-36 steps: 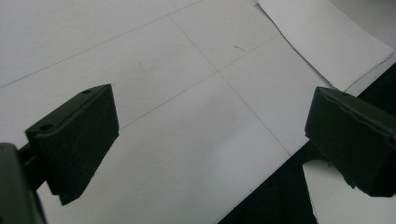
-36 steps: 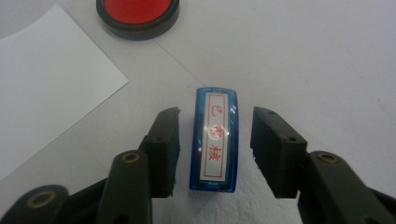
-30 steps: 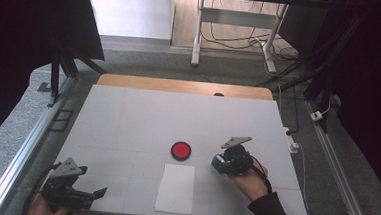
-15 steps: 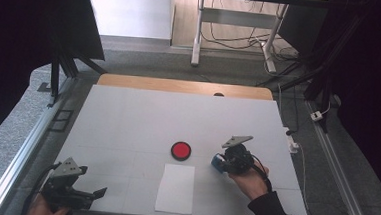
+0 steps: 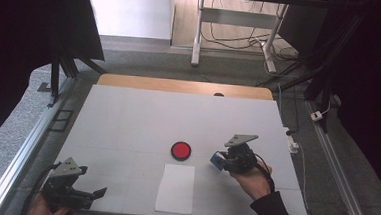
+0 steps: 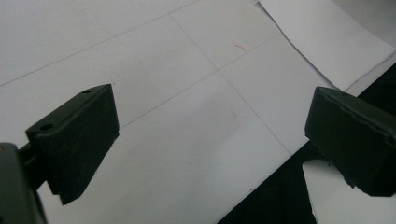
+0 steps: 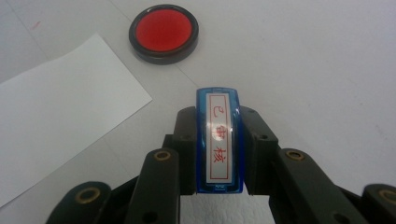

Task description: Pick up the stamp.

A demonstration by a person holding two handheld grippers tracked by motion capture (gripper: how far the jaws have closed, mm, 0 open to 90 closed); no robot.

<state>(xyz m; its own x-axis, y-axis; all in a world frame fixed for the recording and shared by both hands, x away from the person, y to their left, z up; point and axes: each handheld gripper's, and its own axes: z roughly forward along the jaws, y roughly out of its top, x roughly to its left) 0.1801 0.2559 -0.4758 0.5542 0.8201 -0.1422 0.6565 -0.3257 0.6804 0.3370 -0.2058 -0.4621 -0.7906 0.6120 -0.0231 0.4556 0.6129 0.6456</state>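
Note:
A blue stamp (image 7: 218, 140) with a white label and red characters stands between the pads of my right gripper (image 7: 218, 117), which is shut on it. In the high view that gripper (image 5: 221, 160) hovers right of centre, just right of a round red ink pad (image 5: 181, 150) in a black case. The ink pad (image 7: 163, 33) lies ahead of the stamp, up and to the left. A white sheet of paper (image 5: 175, 188) lies near the front edge, below the pad. My left gripper (image 5: 90, 195) rests at the front left corner, open, with nothing between its fingers (image 6: 74, 140).
The white table (image 5: 153, 115) has a wooden strip along its far edge. Metal rails run along both sides. The paper's corner (image 6: 322, 37) lies ahead of the left gripper, close to the table's front edge (image 6: 261, 186).

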